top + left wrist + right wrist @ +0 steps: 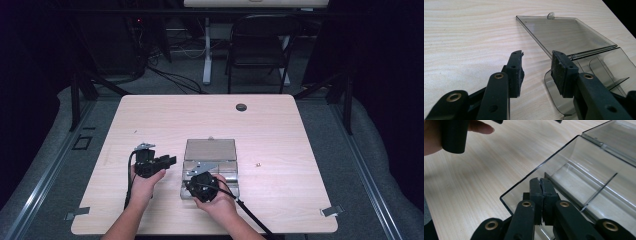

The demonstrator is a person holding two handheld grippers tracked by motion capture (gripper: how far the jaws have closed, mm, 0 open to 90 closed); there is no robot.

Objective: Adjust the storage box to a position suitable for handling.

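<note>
While over the clear box point(584, 177), right claw point(541, 182) closed.

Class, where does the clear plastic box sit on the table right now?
In the high view, the clear plastic box lies open near the table's middle, between both claws.

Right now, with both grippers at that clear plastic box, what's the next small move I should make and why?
Probably ease the right gripper a little lower into the clear box. Its jaws are shut with nothing visible between them, their tips just over the near wall by a divider. The lid lies flat open, and the left gripper stands open beside the box, gripping nothing.
</note>
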